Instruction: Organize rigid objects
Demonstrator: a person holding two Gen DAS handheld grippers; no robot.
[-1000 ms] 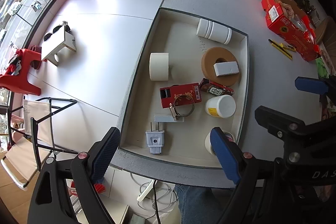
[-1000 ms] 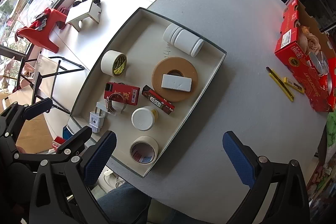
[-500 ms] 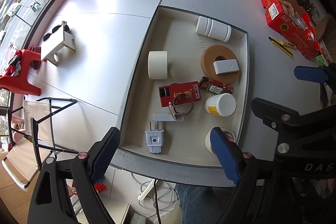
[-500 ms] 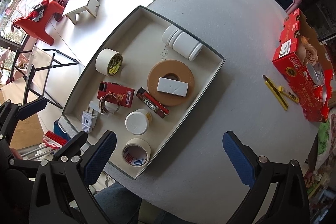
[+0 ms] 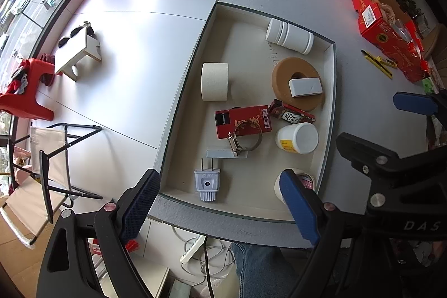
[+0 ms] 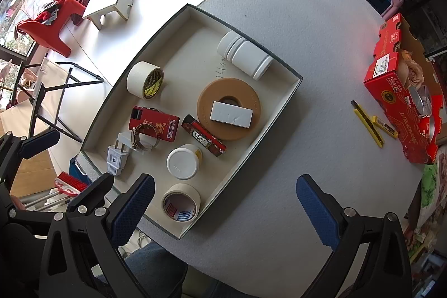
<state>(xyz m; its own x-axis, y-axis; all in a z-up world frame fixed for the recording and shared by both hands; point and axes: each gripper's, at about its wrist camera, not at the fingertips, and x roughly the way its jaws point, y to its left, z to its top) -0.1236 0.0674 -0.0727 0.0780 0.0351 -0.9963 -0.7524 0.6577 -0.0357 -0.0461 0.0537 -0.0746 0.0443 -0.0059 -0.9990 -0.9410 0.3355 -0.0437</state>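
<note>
A shallow beige tray (image 5: 192,80) (image 6: 282,108) on the grey table holds several objects: a white jar on its side (image 5: 289,36) (image 6: 245,55), a brown tape ring (image 5: 297,83) (image 6: 229,108) with a white block on it, a cream tape roll (image 5: 214,85) (image 6: 144,80), a red box (image 5: 241,120) (image 6: 153,123), a hose clamp (image 5: 245,137), a white plug (image 5: 206,182) (image 6: 117,157), a white tub (image 5: 297,138) (image 6: 183,161) and a small tape roll (image 6: 181,205). My left gripper (image 5: 219,208) is open above the tray's near edge. My right gripper (image 6: 226,211) is open and empty over the tray's near right corner.
A red fruit carton (image 6: 405,108) (image 5: 385,30) and a yellow utility knife (image 6: 367,123) lie on the table to the right. Beyond the table's left edge are the floor, a white stool (image 5: 76,55), a red stool (image 5: 25,99) and a folding chair (image 5: 47,175).
Both grippers have shifted slightly; the tray sits a little further up in the right wrist view. Nothing has been taken hold of.
</note>
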